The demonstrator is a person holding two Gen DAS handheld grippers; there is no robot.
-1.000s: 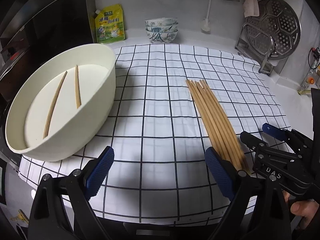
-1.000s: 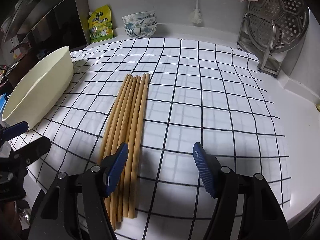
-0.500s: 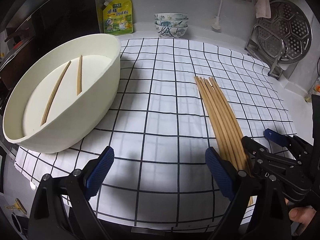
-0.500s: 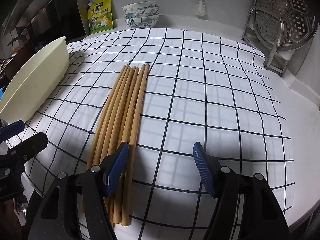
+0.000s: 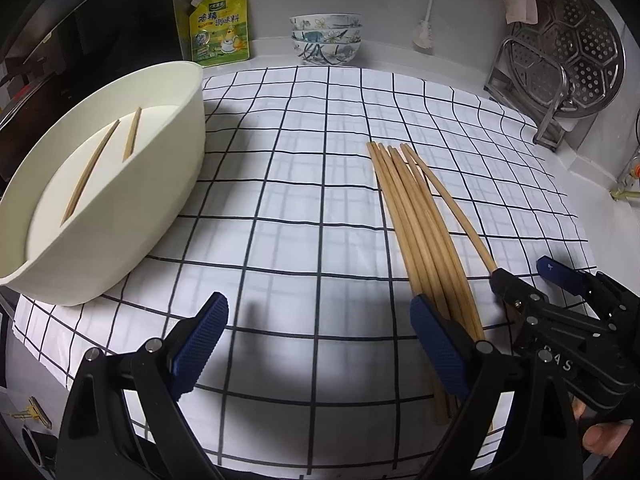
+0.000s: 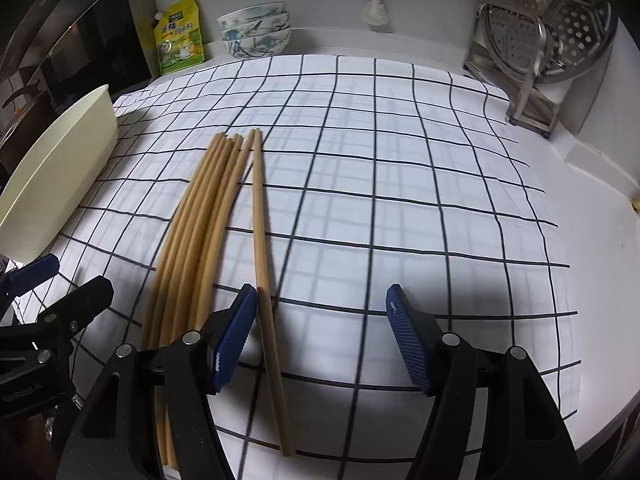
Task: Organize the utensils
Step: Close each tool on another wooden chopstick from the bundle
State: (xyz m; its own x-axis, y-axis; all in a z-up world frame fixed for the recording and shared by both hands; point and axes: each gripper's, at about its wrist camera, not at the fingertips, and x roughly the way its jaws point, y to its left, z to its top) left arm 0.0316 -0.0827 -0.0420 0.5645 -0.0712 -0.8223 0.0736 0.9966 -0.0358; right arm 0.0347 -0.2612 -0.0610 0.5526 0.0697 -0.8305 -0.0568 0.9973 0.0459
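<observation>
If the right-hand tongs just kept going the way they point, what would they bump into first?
Most likely the checked cloth. The right tongs are open and angled down at it, and the single chopstick lies just inside the left pad, so that might be brushed first.

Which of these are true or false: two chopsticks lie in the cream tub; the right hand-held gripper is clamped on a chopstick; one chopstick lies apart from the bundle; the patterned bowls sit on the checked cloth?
1. Two chopsticks lie in the cream tub. True.
2. The right hand-held gripper is clamped on a chopstick. False: its jaws stand open.
3. One chopstick lies apart from the bundle. True.
4. The patterned bowls sit on the checked cloth. False: they stand stacked on the counter behind it.
</observation>
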